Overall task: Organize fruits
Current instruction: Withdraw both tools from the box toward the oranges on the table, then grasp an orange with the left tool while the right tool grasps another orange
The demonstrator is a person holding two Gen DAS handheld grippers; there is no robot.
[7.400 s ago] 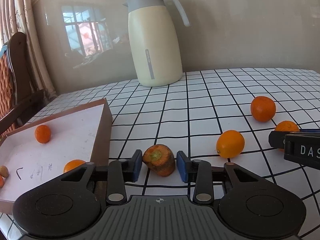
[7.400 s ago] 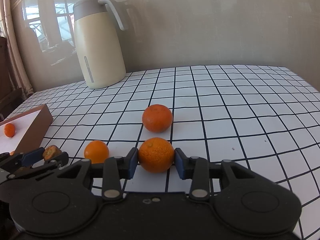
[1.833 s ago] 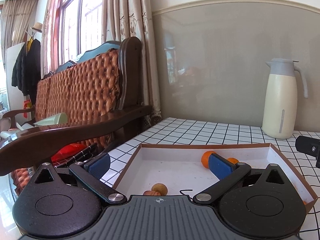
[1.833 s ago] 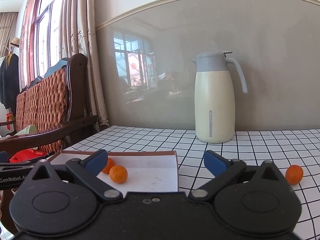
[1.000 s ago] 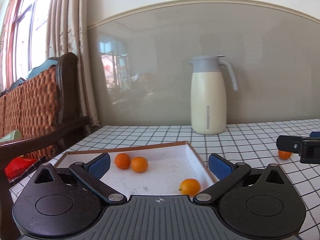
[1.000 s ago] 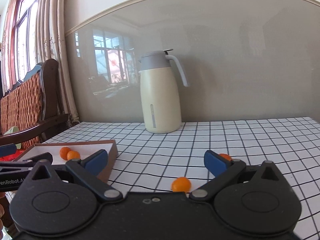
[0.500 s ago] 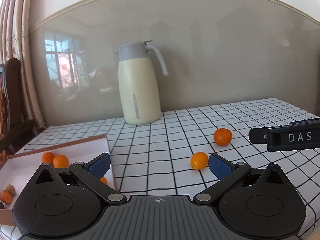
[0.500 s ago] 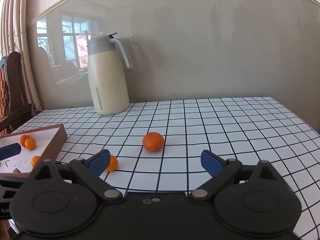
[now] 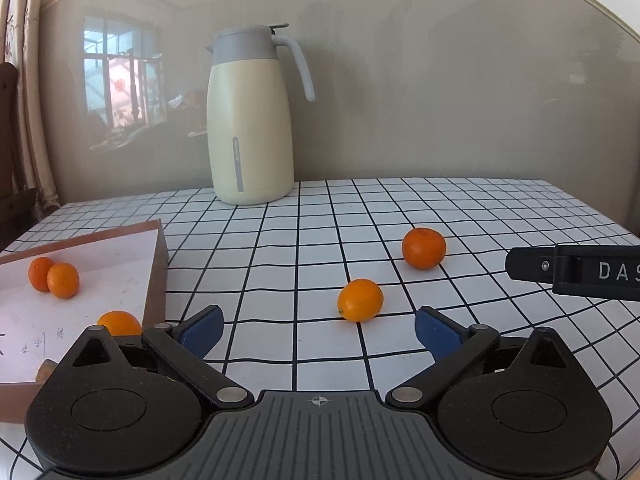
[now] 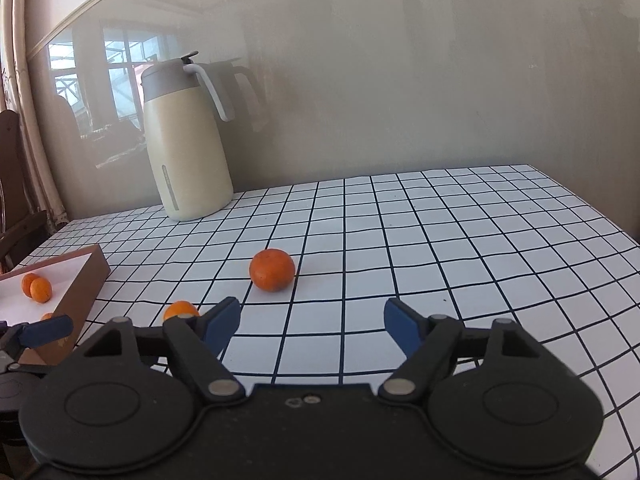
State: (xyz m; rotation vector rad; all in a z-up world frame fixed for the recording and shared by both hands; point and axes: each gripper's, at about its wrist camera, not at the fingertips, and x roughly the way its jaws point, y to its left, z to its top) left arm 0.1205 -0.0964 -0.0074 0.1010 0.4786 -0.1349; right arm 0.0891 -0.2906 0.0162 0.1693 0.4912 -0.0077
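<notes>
Two fruits lie on the checked tablecloth: a small yellow-orange one and a darker mandarin behind it. My left gripper is open and empty, just short of the small fruit. My right gripper is open and empty; the mandarin lies ahead of it and the small fruit peeks out by its left finger. The brown box at the left holds three orange fruits. The right gripper's finger shows at the right edge of the left wrist view.
A cream thermos jug stands at the back of the table against the wall. A wooden chair is at the far left. The table's right edge falls away at the right.
Both grippers have swung right, away from the box, and come lower and closer to the two loose fruits. Both stay open and empty.
</notes>
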